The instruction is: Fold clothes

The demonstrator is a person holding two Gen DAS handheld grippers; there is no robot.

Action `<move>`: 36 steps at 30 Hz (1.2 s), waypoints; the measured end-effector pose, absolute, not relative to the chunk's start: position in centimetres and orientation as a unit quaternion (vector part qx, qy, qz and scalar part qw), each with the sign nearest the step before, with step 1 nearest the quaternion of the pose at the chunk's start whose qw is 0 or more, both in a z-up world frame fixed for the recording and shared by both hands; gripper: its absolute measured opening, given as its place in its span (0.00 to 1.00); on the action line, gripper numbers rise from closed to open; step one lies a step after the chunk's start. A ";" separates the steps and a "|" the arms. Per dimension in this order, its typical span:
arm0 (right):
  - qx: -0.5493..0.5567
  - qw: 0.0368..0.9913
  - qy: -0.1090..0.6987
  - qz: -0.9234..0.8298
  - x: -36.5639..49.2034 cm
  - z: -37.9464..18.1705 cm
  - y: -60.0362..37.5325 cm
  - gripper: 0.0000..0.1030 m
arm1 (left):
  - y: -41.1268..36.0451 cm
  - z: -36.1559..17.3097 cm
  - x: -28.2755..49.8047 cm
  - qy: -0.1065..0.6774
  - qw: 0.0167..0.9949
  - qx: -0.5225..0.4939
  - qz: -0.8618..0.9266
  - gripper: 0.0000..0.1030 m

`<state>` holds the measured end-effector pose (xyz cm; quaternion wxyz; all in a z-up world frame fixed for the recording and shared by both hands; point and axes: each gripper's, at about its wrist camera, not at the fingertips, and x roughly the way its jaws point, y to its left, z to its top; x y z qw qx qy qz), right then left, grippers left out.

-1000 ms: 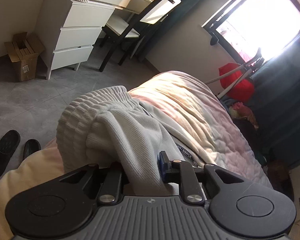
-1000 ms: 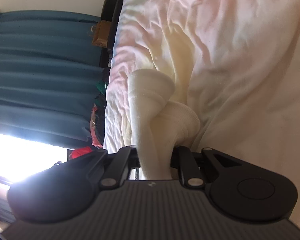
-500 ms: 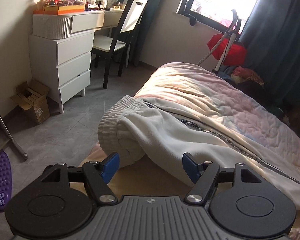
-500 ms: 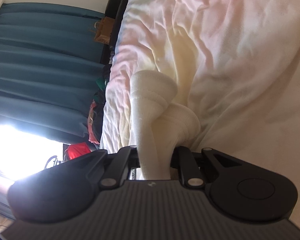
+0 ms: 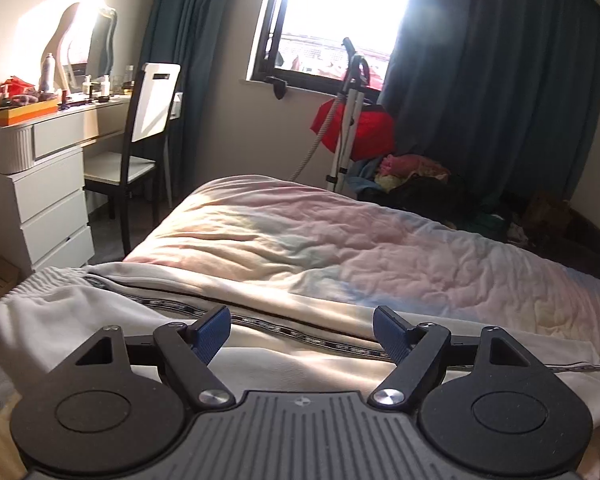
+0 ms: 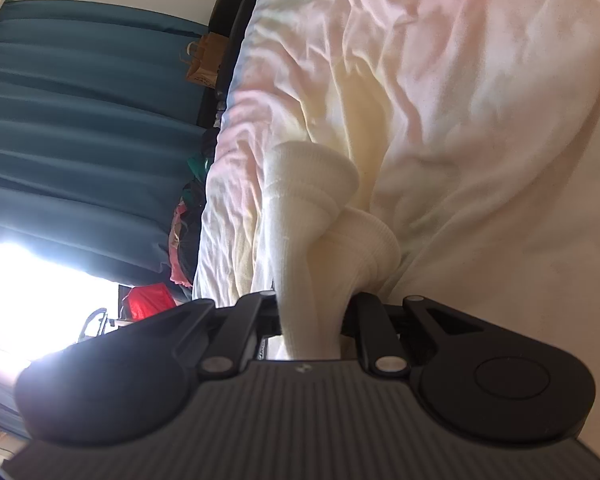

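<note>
Left wrist view: left claw (image 5: 302, 334) opening, nothing between pads, hovering over white pants (image 5: 100, 316) spread on bed (image 5: 340, 240). Right claw (image 6: 312, 320) clamping bunched cuffs (image 6: 320, 220), anchoring fold.

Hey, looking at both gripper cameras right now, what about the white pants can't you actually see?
- Right wrist view: right gripper pads, buried in the bunched cuffs.
- Left wrist view: white pants near part, hidden under the opening, empty left gripper.
- Left wrist view: lettering on the side stripe, too small.
</note>
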<state>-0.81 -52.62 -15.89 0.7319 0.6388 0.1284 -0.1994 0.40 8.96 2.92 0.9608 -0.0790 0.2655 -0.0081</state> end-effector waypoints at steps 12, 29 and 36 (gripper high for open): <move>0.591 0.776 0.118 -0.185 -0.5 -14.3 -51.7 0.12 | 7.7 -7.9 4.8 0.365 0.930 -0.036 -0.008 0.79; 0.634 0.746 0.148 -0.141 0.2 -16.3 -52.4 0.28 | 6.3 -8.0 4.1 0.362 0.932 -0.017 0.014 0.80; 0.626 0.748 0.185 -0.117 1.6 -17.1 -52.3 0.55 | 6.2 -8.0 3.9 0.359 0.933 -0.021 0.015 0.80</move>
